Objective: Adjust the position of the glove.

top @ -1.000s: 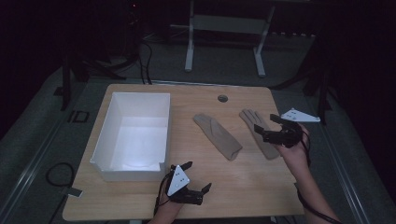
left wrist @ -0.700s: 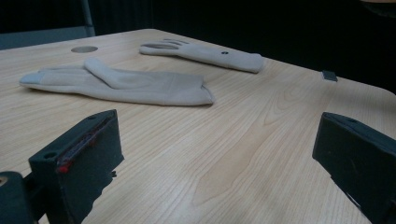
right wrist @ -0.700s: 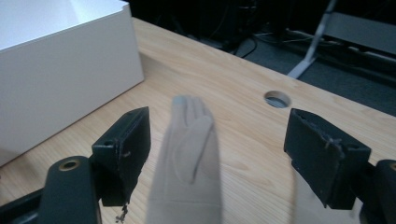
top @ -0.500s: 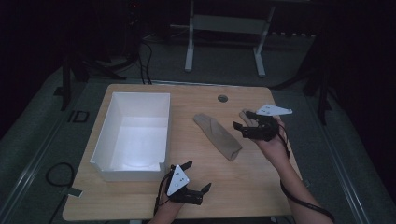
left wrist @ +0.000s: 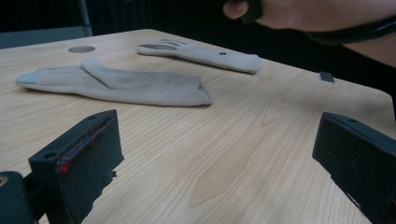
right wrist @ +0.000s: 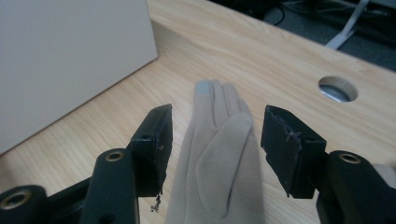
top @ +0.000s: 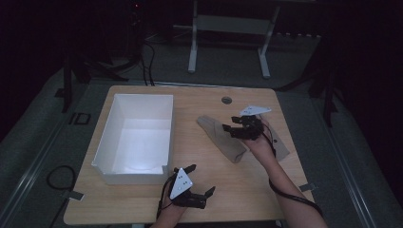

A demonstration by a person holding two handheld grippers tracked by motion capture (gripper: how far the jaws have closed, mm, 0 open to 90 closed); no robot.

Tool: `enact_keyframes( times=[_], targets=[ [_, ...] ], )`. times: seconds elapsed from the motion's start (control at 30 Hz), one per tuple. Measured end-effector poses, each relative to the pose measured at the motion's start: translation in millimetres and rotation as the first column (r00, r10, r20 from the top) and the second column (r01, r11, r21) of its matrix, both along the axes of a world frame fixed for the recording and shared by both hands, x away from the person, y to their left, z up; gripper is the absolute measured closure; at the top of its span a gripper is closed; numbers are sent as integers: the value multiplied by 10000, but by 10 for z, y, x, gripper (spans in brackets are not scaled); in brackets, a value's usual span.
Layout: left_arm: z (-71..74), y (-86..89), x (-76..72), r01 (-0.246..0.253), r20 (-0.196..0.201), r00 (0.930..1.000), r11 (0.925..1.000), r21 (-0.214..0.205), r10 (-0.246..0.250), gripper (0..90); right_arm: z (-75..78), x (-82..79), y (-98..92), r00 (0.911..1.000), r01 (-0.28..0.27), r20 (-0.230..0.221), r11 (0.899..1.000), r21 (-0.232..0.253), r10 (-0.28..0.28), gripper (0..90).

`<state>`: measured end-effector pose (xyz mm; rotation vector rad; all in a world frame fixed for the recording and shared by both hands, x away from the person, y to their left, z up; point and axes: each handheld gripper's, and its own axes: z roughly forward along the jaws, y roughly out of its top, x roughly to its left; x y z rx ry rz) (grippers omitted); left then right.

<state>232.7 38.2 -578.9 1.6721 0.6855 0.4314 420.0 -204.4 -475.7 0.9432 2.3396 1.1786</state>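
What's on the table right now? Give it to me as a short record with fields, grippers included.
surface: wooden table
near glove: beige glove lying flat, between the right gripper's fingers
far glove: second beige glove flat, apart from the first
box: white box, open top, on the table's left part
right gripper: right gripper over the near glove, jaws just closing, pads not yet pressing on it
left gripper: left gripper open at the table's near edge, nothing between its fingers
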Motion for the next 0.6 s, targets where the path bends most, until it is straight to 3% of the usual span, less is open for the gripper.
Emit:
enact_keyframes(
  times=[0.6],
  targets=[
    [-1,9,7,44,-59,10000,10000,-42,-44,17,-612,354,186,9919,658,-1027,9939,-883,-748,524]
  ],
)
